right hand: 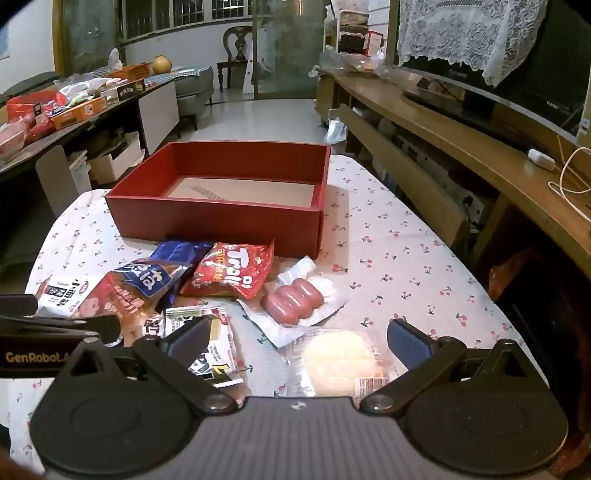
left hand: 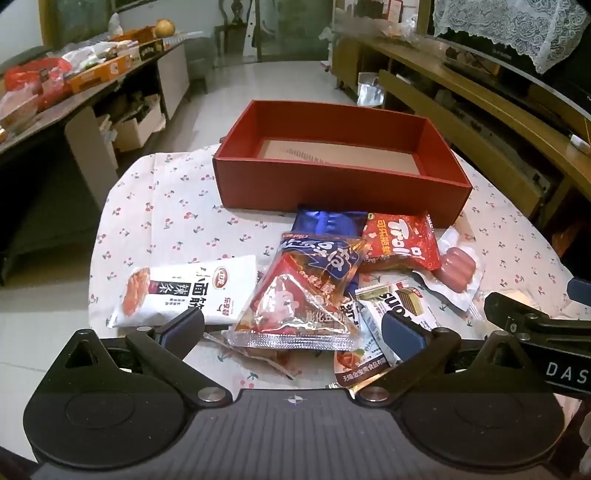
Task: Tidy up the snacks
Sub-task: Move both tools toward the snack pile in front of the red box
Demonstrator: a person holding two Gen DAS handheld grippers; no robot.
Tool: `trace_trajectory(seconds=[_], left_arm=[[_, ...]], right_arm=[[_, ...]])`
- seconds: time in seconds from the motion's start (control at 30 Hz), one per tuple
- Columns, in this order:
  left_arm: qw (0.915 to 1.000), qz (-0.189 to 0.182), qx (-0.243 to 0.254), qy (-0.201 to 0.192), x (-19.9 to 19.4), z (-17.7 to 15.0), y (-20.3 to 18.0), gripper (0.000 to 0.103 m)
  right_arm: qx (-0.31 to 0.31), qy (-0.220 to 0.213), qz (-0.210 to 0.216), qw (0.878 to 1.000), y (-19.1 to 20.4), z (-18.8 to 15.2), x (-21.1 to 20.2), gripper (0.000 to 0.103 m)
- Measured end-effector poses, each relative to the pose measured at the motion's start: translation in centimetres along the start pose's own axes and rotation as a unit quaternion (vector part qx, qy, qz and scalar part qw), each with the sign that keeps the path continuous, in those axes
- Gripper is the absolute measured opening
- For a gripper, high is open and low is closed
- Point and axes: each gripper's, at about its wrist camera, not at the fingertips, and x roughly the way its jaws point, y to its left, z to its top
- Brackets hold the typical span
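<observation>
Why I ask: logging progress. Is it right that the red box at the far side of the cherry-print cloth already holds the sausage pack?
No. The red box holds no snack; the right wrist view shows the sausage pack lying on the cherry-print cloth in front of it.

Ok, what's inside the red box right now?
No snacks: the red box shows only a bare cardboard floor with faint print. The strip of floor just behind its near wall is hidden in both views.

I'm in a home living room: TV (right hand: 509, 79) under a lace cover (right hand: 469, 33) on a long wooden cabinet (right hand: 461, 122), dining chair (right hand: 236, 48) by glass doors, tiled floor (right hand: 266, 118), cluttered side table (right hand: 85, 110), cherry-print cloth (right hand: 399, 240) on my table.
</observation>
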Motion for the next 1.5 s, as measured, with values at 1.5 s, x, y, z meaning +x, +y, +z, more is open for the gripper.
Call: trace_trajectory(seconds=[1.5], left_arm=[[0.9995,0.008,0.006,0.03,0.9,-0.9,0.4,0.099]], right_arm=[[-0.014,0.048,0.016,0.999,0.6,-0.4,1.5,0.103]])
